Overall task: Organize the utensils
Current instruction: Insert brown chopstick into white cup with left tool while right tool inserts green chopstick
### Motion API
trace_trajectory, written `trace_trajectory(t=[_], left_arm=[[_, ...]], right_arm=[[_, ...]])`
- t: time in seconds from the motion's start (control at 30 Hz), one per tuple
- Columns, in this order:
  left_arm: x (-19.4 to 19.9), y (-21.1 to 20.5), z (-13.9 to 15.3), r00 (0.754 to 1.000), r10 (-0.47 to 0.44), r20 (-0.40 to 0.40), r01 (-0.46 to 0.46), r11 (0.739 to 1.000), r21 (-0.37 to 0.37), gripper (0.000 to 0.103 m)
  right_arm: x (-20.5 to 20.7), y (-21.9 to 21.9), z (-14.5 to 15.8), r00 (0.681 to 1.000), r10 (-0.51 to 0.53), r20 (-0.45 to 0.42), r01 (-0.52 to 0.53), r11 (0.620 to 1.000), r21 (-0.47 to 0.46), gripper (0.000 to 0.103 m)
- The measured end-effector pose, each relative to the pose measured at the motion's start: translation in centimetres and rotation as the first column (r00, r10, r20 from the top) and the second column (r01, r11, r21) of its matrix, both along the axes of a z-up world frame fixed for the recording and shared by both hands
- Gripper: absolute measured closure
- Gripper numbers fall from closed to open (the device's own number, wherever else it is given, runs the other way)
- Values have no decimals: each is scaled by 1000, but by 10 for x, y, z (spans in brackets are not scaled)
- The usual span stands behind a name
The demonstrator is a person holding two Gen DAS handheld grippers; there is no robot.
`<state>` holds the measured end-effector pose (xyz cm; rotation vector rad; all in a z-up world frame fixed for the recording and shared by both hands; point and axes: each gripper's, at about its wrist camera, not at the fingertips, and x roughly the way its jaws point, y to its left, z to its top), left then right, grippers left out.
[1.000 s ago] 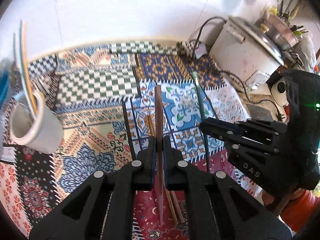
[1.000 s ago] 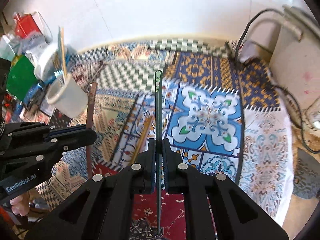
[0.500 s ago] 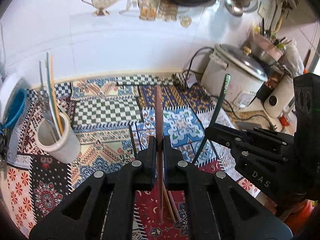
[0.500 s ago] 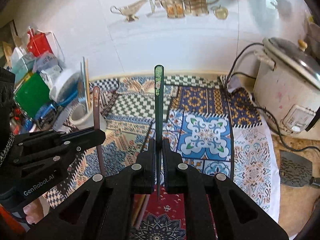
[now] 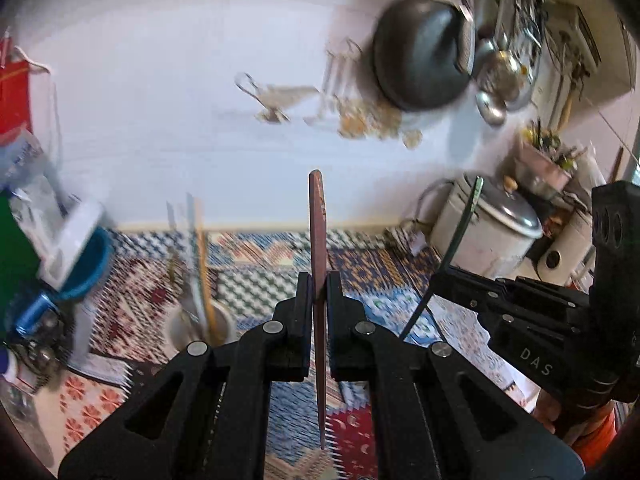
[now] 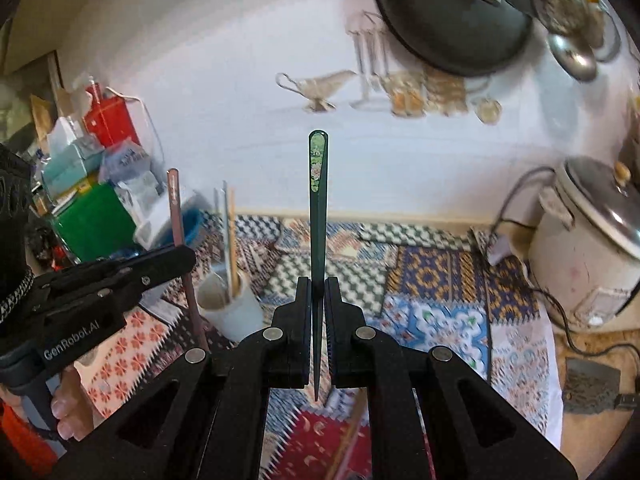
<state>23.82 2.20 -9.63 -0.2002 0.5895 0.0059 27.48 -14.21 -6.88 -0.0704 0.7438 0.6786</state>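
Now, line by line:
Left gripper (image 5: 319,288): jaws clamped on a brown chopstick (image 5: 317,232), which stands nearly upright between them, blunt end up and thin tip hanging below the jaws.
Right gripper (image 6: 318,292): jaws pressed tight on a dark green chopstick (image 6: 318,200), also held upright, its wide decorated end at the top and its point below the jaws.
Grippers together: side by side above the cloth; each shows in the other's view with its stick.
Utensil cup (image 6: 230,312): white, standing on the patterned tablecloth (image 6: 436,276), left of the green chopstick and just beyond the left gripper; a few long utensils stand in it, probably chopsticks, though blur hides the detail.
Rice cooker (image 6: 588,248): white with a metal lid, at the right edge of the cloth, cord trailing across the table.
Wall: a dark pan (image 5: 420,52) hangs at upper right.
Person: fingers (image 6: 64,412) wrapped around the left gripper's handle.
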Motion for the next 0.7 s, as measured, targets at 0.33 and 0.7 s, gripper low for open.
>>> trace_trajectory(t=[0.33, 0.7], left_arm=[[-1, 76, 32, 990, 112, 86, -112, 994, -9, 98], [24, 134, 28, 981, 157, 110, -156, 988, -19, 98]], right_arm=[[-1, 59, 31, 996, 51, 71, -54, 997, 50, 97], [8, 114, 36, 993, 78, 91, -84, 994, 65, 97]])
